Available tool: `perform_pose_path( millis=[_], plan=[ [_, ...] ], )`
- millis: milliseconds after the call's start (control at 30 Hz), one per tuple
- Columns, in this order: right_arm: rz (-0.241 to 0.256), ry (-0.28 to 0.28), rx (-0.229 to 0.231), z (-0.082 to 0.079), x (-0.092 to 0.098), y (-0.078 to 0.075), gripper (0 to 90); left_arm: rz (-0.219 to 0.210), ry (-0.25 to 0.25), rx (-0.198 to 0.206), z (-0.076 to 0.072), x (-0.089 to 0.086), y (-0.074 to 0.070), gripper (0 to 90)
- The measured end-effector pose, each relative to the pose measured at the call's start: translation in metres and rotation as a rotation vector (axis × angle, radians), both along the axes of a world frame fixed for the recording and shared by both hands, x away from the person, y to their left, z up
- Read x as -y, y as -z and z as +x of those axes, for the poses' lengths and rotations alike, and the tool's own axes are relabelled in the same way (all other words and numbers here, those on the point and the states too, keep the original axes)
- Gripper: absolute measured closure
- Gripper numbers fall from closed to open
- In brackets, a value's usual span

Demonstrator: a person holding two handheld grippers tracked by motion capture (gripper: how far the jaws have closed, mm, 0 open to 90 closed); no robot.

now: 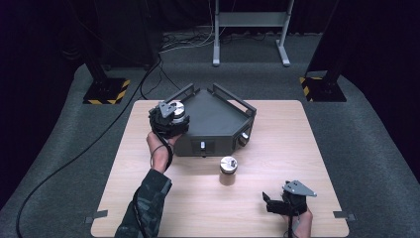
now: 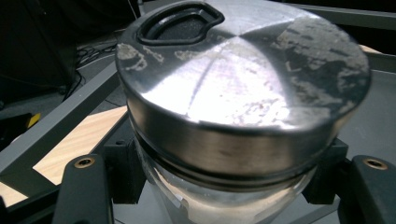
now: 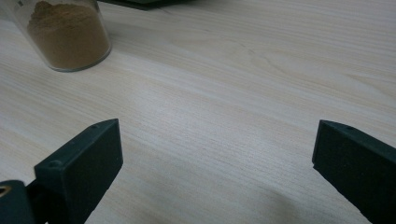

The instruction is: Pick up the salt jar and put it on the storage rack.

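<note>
A glass jar (image 2: 243,79) with a scuffed metal lid and pale powder inside sits between the jaws of my left gripper (image 2: 229,186), which is shut on its body just under the lid. In the high view this jar (image 1: 177,109) and the left gripper (image 1: 178,120) are at the left corner of a dark grey tray (image 1: 213,116); whether the jar rests on the tray floor is hidden. A second jar (image 1: 228,170) of brown powder stands on the table in front of the tray, also at the top left of the right gripper view (image 3: 70,35). My right gripper (image 1: 267,203) (image 3: 217,154) is open over bare wood.
The tray has raised rails (image 1: 179,92) along its back sides and knobs on its front wall (image 1: 202,145). The wooden table (image 1: 148,193) is bordered by grey floor. A cable (image 1: 89,148) trails off to the left, and a metal stand (image 1: 250,22) is behind the table.
</note>
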State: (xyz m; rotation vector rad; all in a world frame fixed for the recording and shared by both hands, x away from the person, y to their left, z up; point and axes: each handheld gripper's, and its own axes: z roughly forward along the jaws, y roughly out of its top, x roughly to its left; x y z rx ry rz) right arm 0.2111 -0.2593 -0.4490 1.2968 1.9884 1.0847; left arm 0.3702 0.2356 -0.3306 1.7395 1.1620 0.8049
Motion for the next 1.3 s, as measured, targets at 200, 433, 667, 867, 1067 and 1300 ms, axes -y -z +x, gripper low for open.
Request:
perform_pose_path(
  millis=[200,433,667,867,1067,1300],
  plan=[
    [-0.007,-0.001,-0.001,0.000,-0.001,0.000,0.8,-0.002,0.001,-0.010,0.003,-0.001,0.001,31.3],
    [-0.006,-0.001,-0.002,0.000,-0.001,0.000,0.8,-0.001,0.003,-0.030,0.007,-0.001,0.002,31.3],
    [-0.005,-0.001,-0.001,0.000,-0.001,0.000,0.8,-0.008,0.002,-0.035,0.009,-0.003,0.003,31.3],
    [-0.006,0.000,-0.001,0.000,-0.001,0.000,0.8,-0.031,0.006,-0.040,0.010,-0.008,0.005,31.3],
    [-0.008,0.000,-0.001,0.000,-0.001,0.000,0.9,-0.037,0.008,-0.040,0.011,-0.009,0.006,31.3],
    [-0.007,0.001,0.001,0.000,-0.001,0.000,1.0,-0.039,0.008,-0.036,0.010,-0.009,0.007,31.3]
  ],
)
